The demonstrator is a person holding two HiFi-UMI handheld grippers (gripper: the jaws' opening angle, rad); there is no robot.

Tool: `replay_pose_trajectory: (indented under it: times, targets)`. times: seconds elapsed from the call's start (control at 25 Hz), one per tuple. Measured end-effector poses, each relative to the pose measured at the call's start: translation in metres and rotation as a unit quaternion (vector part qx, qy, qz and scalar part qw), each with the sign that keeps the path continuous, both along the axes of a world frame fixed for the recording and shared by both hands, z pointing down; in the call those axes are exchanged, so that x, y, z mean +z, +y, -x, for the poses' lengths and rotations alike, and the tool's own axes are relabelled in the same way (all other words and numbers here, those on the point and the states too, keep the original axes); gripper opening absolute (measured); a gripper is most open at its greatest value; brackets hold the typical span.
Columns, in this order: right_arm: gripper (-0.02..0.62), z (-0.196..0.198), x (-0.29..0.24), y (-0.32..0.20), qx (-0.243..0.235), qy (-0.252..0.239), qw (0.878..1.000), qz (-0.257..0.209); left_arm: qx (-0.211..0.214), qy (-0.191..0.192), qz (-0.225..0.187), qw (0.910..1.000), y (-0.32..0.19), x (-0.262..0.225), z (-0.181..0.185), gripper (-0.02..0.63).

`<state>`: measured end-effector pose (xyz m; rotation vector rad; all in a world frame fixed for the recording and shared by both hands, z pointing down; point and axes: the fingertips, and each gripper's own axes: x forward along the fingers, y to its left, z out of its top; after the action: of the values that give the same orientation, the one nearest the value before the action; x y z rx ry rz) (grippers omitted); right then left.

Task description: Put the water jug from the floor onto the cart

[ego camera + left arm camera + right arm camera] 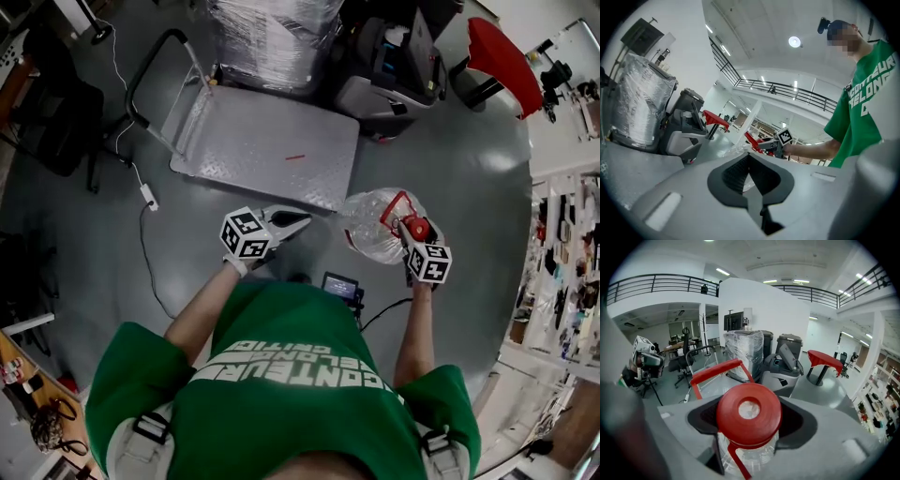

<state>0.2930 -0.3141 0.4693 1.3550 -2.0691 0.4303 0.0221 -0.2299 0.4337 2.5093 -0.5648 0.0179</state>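
My right tongs (415, 230) are clamped around the red-capped neck of the water jug (373, 223), which is just beside the near corner of the cart (253, 141), not on its deck. My left tongs (749, 158) are closed together on nothing.

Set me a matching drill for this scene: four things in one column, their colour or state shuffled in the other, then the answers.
Column one:
1. water jug
2. cart
3. left gripper
4. right gripper

Column two:
A. shut, nothing between its jaws
B. grey deck, no jug on it
C. shut on the jug's neck
D. clear body, red cap

Pairs: 1-D, 2-B, 3-A, 4-C.
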Motion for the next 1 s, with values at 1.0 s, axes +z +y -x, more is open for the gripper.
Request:
replay_pose_trajectory:
  times: [1.0]
  targets:
    - [0.304,0.148,0.047,-0.187,-0.114,0.002,0.993,0.020,-0.088,-0.028,0.018,0.9956,-0.089,0.012,0.106,0.002]
